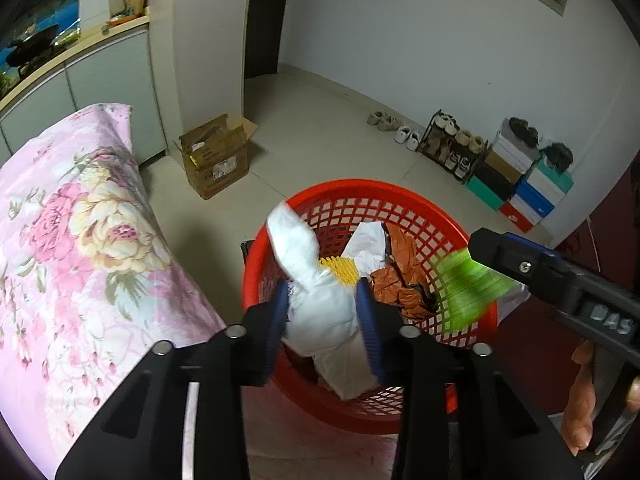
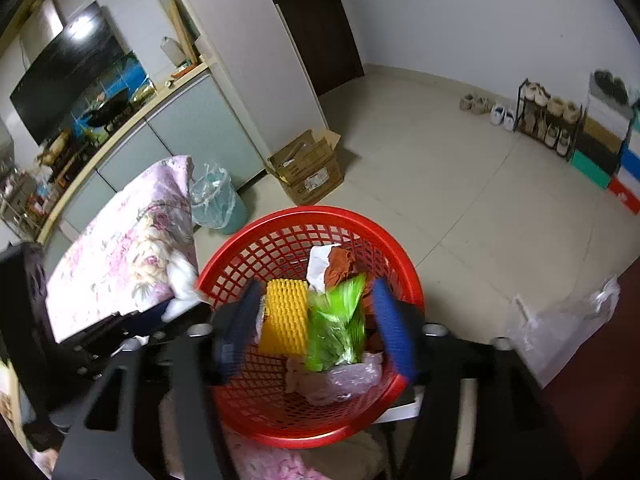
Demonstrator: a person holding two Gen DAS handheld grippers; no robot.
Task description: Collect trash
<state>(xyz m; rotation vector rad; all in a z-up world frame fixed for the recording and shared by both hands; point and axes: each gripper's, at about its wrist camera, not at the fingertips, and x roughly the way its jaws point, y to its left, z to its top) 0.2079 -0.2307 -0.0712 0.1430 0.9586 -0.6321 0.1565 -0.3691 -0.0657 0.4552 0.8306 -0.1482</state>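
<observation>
A red mesh basket stands below both grippers. It holds a yellow foam net, orange-brown paper, white paper and clear plastic. My left gripper hangs over the basket with a white crumpled wad between its blue pads; the jaws look slack around it. My right gripper is open, and a green plastic bag is loose between its pads with a gap on each side. In the left wrist view the right gripper is over the basket's right rim, with the blurred green bag under it.
Pink floral bedding lies left of the basket. An open cardboard box and a lined bin stand on the tiled floor behind. A shoe rack with shoe boxes lines the right wall. A clear plastic bag lies at the right. A hand holds the right gripper.
</observation>
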